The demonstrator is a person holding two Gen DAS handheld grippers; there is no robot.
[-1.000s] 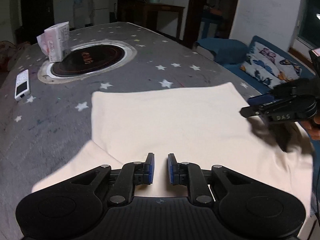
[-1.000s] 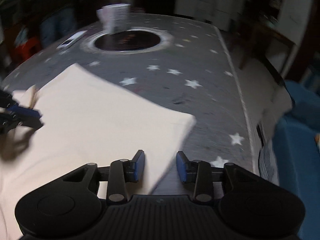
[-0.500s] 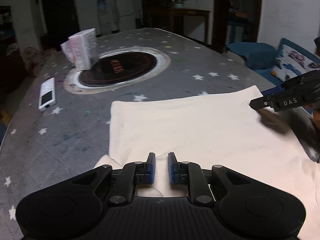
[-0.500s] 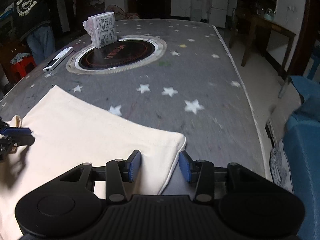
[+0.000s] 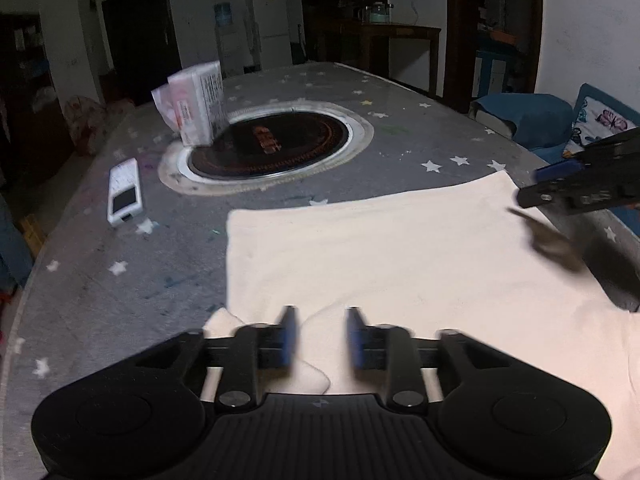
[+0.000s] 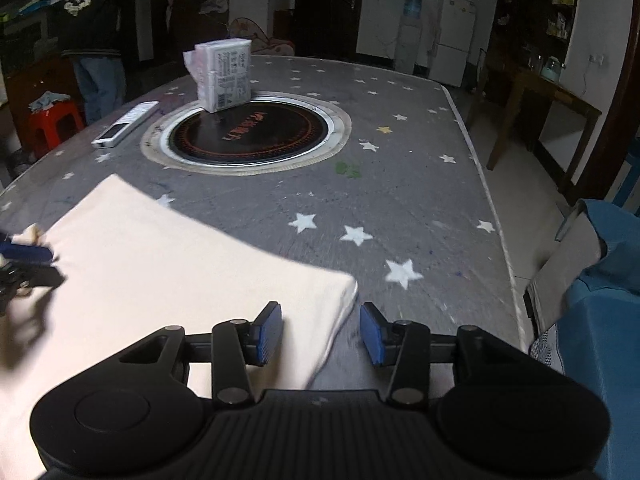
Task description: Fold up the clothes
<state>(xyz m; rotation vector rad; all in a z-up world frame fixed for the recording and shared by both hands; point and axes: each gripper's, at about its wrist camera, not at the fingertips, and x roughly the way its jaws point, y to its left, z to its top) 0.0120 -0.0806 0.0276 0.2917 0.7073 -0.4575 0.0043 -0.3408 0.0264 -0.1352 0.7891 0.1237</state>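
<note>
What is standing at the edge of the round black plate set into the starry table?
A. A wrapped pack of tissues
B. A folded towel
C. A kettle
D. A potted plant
A. A white plastic-wrapped pack of tissues stands upright at the rim of the round black plate, with a white remote lying on the table off to its side.

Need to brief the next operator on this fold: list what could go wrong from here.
1. The left tool is open over a loose flap at the near edge of the cream garment; closing there may catch only one layer and spoil the fold.
2. The right tool straddles the garment's corner, one finger off the fabric, so a grab could slip.
3. Dragging the cloth forward could nudge the remote or tissue pack.
</note>
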